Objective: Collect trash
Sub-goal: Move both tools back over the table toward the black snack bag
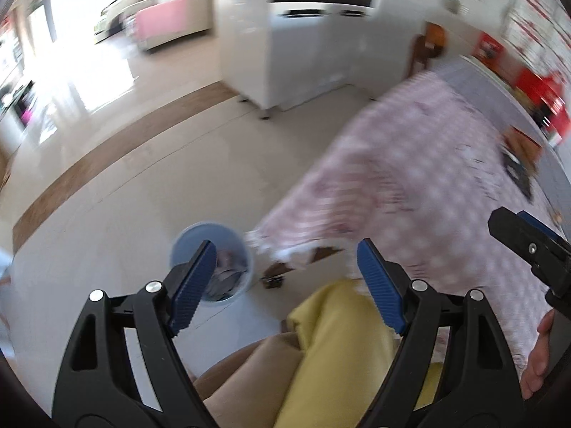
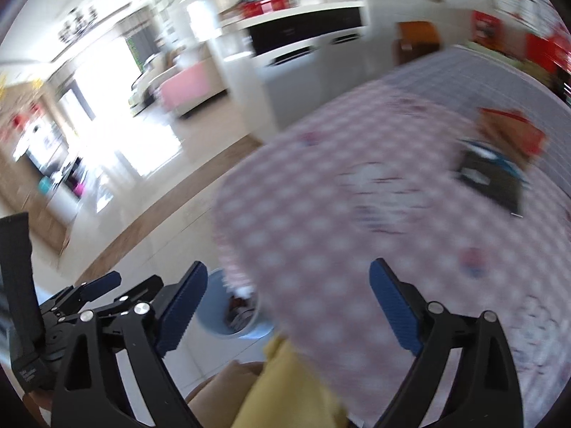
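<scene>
A light blue trash bin (image 1: 228, 249) stands on the floor beside the table, with crumpled wrappers inside; the right wrist view shows the bin (image 2: 214, 315) partly hidden under the tablecloth edge. My left gripper (image 1: 287, 281) is open and empty above the floor and the person's leg. My right gripper (image 2: 287, 306) is open and empty over the table's near edge. On the pink checked tablecloth (image 2: 303, 214) lie a dark wrapper (image 2: 494, 182) and a red-brown packet (image 2: 510, 130). The right gripper's fingers (image 1: 528, 242) show at the right of the left wrist view.
The person's leg in tan and a yellow garment (image 1: 339, 349) fill the bottom. A white cabinet (image 1: 292, 60) stands beyond the table, a wooden chair (image 1: 426, 50) behind it. Red boxes (image 1: 542, 92) sit at the table's far side. Pale tiled floor (image 1: 125, 196) spreads left.
</scene>
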{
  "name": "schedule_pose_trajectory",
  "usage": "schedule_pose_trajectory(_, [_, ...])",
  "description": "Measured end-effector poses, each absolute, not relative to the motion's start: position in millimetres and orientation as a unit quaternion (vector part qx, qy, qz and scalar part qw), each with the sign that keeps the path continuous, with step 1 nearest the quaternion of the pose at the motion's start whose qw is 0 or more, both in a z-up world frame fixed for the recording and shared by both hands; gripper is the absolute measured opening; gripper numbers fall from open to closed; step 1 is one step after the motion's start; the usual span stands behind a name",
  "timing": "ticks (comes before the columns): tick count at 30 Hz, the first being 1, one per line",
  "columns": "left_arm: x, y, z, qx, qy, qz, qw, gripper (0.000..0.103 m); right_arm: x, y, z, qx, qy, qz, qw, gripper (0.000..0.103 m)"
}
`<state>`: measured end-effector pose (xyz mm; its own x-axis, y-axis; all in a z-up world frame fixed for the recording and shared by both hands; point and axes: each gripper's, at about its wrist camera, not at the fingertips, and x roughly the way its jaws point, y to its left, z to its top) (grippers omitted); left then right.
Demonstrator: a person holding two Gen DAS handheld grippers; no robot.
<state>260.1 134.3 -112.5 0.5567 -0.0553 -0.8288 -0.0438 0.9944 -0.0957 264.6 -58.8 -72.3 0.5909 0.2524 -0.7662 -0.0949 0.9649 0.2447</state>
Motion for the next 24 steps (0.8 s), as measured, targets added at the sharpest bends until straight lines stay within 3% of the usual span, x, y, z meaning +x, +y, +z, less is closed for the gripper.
schedule_pose_trajectory(10, [283.1, -6.9, -104.3, 0.011, 0.48, -0.14, 0.866, 0.081, 244.1, -218.8, -81.5, 0.167, 0.433, -0.053, 0.884, 0.092])
schedule_pose_trajectory(13, [288.3, -45.9, -97.1, 0.03, 0.47, -0.183, 0.863, 0.087, 236.2, -269.4, -81.8, 0.186, 0.425, -0.098, 0.881, 0.092])
schedule_pose_trajectory(24, [325.4, -143.8, -96.3, 0.093, 0.464, -0.237, 0.849, 0.087, 251.7, -376.9, -73.3, 0.187, 0.44, -0.189, 0.858, 0.092])
